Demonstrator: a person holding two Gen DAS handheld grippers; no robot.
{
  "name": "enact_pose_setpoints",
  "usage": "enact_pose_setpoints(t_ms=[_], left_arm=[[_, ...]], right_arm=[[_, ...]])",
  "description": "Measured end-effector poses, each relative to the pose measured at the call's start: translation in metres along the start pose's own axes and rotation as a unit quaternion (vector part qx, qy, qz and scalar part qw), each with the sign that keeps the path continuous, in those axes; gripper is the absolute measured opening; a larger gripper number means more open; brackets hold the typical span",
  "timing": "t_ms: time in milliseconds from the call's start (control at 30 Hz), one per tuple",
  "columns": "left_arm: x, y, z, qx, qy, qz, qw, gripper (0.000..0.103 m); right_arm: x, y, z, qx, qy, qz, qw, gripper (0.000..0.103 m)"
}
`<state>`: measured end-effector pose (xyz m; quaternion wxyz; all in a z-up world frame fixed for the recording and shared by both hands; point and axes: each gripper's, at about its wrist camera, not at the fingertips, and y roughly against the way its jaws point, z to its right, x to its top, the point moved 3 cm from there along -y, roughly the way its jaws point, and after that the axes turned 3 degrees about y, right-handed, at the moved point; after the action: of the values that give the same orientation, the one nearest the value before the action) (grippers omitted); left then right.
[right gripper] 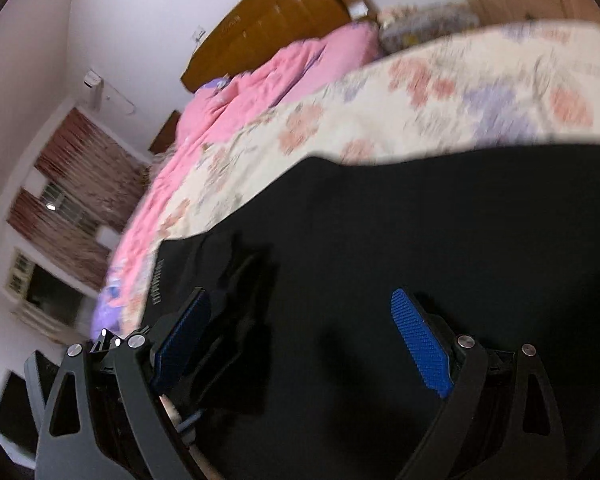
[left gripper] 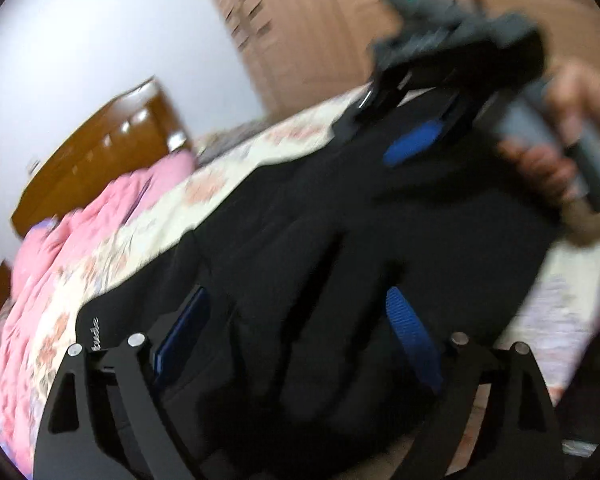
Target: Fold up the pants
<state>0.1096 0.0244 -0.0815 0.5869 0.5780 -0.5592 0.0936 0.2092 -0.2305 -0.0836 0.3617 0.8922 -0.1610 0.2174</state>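
Black pants (left gripper: pixel 300 220) lie spread on a floral bedsheet (left gripper: pixel 148 232). My left gripper (left gripper: pixel 300 332) is open just above the pants, its blue pads (left gripper: pixel 410 332) wide apart over the fabric near a white logo. My right gripper (left gripper: pixel 428 120) shows at the far end of the pants in the left wrist view, held by a hand, jaws apart over the cloth. In the right wrist view the pants (right gripper: pixel 420 220) fill the lower frame and the right gripper (right gripper: pixel 300 336) is open close above them. Both views are blurred.
A pink quilt (left gripper: pixel 80 232) is bunched by the wooden headboard (left gripper: pixel 100 148). A wooden wardrobe (left gripper: pixel 320 20) stands beyond the bed. In the right wrist view a window with brown curtains (right gripper: pixel 72 200) is at the left, and the floral sheet (right gripper: pixel 440 92) stretches beyond the pants.
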Motion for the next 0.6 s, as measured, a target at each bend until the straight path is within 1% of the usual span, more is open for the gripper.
enact_pose_setpoints(t_ms=[33, 67, 100, 133, 167, 200, 233, 300, 333, 367, 400, 433, 467, 500, 533, 567, 600], left_arm=[[0.0, 0.014, -0.002, -0.018, 0.004, 0.015, 0.9997, 0.09], [-0.001, 0.026, -0.009, -0.028, 0.021, 0.025, 0.9991, 0.09], [-0.004, 0.035, -0.021, -0.024, 0.047, 0.029, 0.9982, 0.09], [-0.009, 0.042, -0.036, -0.01, 0.078, 0.031, 0.9964, 0.09], [-0.019, 0.049, -0.059, 0.012, 0.123, 0.032, 0.9918, 0.09], [-0.028, 0.052, -0.077, 0.031, 0.157, 0.029, 0.9867, 0.094], [-0.043, 0.056, -0.1, 0.057, 0.198, 0.022, 0.9783, 0.094], [-0.071, 0.062, -0.132, 0.094, 0.258, 0.009, 0.9616, 0.093], [-0.078, 0.065, -0.139, 0.1, 0.269, 0.003, 0.958, 0.093], [-0.081, 0.067, -0.142, 0.102, 0.269, 0.0, 0.9577, 0.093], [-0.083, 0.07, -0.141, 0.106, 0.259, 0.001, 0.9601, 0.093], [-0.077, 0.07, -0.134, 0.106, 0.246, 0.001, 0.9634, 0.094], [-0.076, 0.07, -0.129, 0.107, 0.234, -0.001, 0.9664, 0.094], [-0.078, 0.069, -0.125, 0.121, 0.215, -0.01, 0.969, 0.094], [-0.076, 0.064, -0.123, 0.132, 0.2, -0.019, 0.9706, 0.094], [-0.077, 0.057, -0.122, 0.135, 0.188, -0.028, 0.9725, 0.094], [-0.084, 0.05, -0.12, 0.132, 0.179, -0.04, 0.9742, 0.094]], right_arm=[[-0.005, -0.001, -0.003, 0.016, -0.004, -0.008, 1.0, 0.09], [-0.007, -0.004, -0.008, 0.031, -0.007, -0.017, 0.999, 0.09], [-0.012, -0.01, -0.015, 0.045, -0.006, -0.034, 0.998, 0.09], [-0.016, -0.018, -0.022, 0.051, -0.002, -0.053, 0.997, 0.09], [-0.023, -0.027, -0.032, 0.057, 0.007, -0.076, 0.995, 0.09], [-0.029, -0.029, -0.041, 0.061, 0.011, -0.088, 0.994, 0.09], [-0.033, -0.034, -0.049, 0.069, 0.014, -0.097, 0.993, 0.09], [-0.036, -0.042, -0.064, 0.087, 0.018, -0.105, 0.99, 0.09], [-0.036, -0.044, -0.069, 0.081, 0.021, -0.101, 0.991, 0.089], [-0.033, -0.042, -0.069, 0.062, 0.023, -0.087, 0.994, 0.089], [-0.029, -0.037, -0.068, 0.045, 0.022, -0.067, 0.997, 0.088], [-0.024, -0.026, -0.066, 0.038, 0.017, -0.037, 0.998, 0.084], [-0.023, -0.018, -0.067, 0.052, 0.011, -0.026, 0.998, 0.081], [-0.023, -0.005, -0.068, 0.084, -0.003, -0.014, 0.996, 0.078], [-0.026, 0.004, -0.072, 0.103, -0.009, -0.008, 0.995, 0.077], [-0.029, 0.008, -0.075, 0.112, -0.006, -0.009, 0.994, 0.076], [-0.045, 0.009, -0.093, 0.133, 0.01, -0.04, 0.99, 0.074]])
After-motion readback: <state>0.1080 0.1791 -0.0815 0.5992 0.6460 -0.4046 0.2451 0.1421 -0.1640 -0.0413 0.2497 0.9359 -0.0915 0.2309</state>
